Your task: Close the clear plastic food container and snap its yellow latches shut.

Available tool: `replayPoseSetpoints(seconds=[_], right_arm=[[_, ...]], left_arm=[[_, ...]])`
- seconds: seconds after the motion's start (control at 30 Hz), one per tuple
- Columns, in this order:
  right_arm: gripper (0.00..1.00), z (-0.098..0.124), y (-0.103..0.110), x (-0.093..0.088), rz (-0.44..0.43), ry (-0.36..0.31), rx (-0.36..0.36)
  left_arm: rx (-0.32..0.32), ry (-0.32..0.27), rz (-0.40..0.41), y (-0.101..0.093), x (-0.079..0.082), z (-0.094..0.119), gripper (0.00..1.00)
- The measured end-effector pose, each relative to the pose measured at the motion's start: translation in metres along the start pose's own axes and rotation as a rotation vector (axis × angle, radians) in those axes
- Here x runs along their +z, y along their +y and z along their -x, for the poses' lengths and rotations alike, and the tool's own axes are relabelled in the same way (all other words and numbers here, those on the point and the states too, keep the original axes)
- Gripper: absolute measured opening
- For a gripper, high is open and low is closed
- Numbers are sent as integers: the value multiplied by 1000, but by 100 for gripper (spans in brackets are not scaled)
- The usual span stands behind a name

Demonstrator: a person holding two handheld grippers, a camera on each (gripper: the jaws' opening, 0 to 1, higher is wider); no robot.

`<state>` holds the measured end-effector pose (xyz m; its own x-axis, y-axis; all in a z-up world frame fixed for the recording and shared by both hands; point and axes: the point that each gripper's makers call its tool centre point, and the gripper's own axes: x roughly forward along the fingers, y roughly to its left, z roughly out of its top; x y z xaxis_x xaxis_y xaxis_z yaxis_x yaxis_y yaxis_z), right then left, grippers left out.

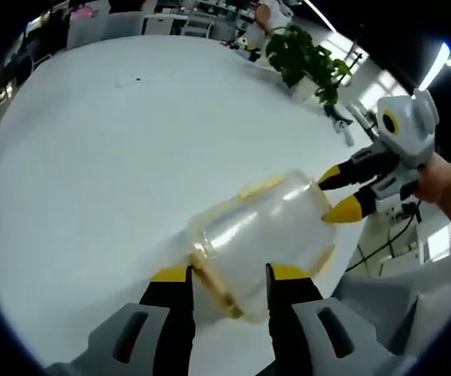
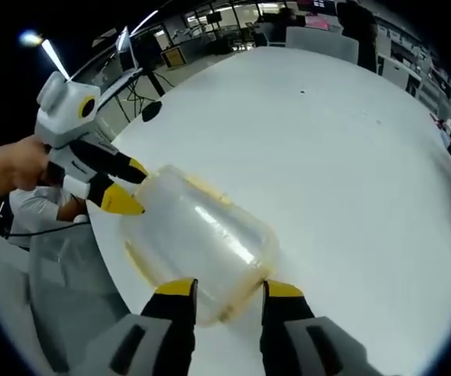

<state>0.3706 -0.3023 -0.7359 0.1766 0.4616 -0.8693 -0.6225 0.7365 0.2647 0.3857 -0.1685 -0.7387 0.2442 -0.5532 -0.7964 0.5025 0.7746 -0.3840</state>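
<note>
Clear container (image 1: 261,231) held between my two hand-held grippers above the white surface (image 1: 116,157).
My left hand-held gripper (image 1: 227,274) and right hand-held gripper (image 2: 225,290) each have jaws clamped on opposite ends.

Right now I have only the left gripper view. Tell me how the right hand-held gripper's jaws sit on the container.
Observer: In the right gripper view, the right hand-held gripper has one jaw on each side of the container's near end. I cannot tell whether they squeeze.
Operator: Report my left one from that side.
Observer: The left hand-held gripper meets the container's far end, yellow tips apart, with a hand holding it.
Operator: Name what's behind it.
Observer: A person in a white top is just off the table's edge.
</note>
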Motion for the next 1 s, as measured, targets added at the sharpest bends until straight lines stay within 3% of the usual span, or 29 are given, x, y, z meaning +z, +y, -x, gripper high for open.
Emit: replayPoseSetpoints(seconds=[0.1, 0.13, 0.2, 0.37, 0.4, 0.6, 1.0], right_arm=[[28, 0, 1, -1, 6, 11, 0], [28, 1, 4, -7, -17, 40, -1], [28, -3, 3, -5, 12, 27, -1], [26, -4, 2, -4, 11, 61, 17], [26, -4, 8, -6, -45, 71, 42], [26, -6, 8, -4, 9, 61, 39], [28, -3, 1, 0, -31, 48, 48]], left_arm=[[-8, -24, 33, -1, 0, -2, 31], [11, -18, 93, 0, -2, 1, 31], [-12, -23, 47, -3, 1, 3, 31], [-8, -21, 51, -6, 2, 1, 31], [-10, -24, 57, -4, 3, 0, 31], [-10, -23, 60, -3, 2, -3, 31], [-16, -21, 68, -3, 2, -4, 34]])
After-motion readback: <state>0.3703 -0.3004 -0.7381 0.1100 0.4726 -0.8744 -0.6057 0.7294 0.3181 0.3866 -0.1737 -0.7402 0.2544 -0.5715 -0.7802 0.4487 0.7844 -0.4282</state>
